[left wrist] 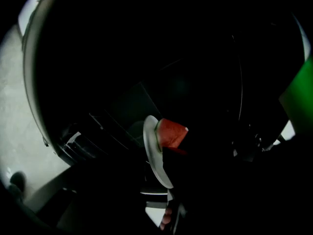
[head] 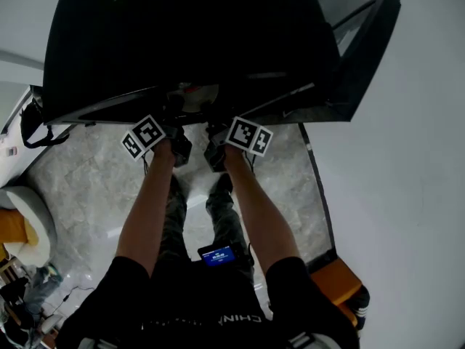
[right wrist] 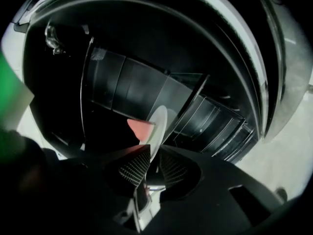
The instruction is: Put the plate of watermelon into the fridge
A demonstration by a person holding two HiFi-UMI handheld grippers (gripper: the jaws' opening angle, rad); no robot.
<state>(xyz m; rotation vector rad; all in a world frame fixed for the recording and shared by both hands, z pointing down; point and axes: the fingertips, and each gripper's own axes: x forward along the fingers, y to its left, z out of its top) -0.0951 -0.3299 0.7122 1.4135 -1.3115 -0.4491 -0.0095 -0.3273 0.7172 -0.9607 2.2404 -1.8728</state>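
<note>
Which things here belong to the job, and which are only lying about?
Job: plate; watermelon slice; fridge; right gripper, closed on the plate's rim.
Lying about: white round object on the floor at left; orange-topped object at lower right.

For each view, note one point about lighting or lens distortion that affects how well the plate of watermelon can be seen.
Head view: the fridge is a near-black mass against the bright floor, with no detail inside. Left gripper view: badly underexposed, only the plate and watermelon catch light. Right gripper view: brighter, the wide-angle lens curves the shelves, and the plate shows clearly between the jaws.
</note>
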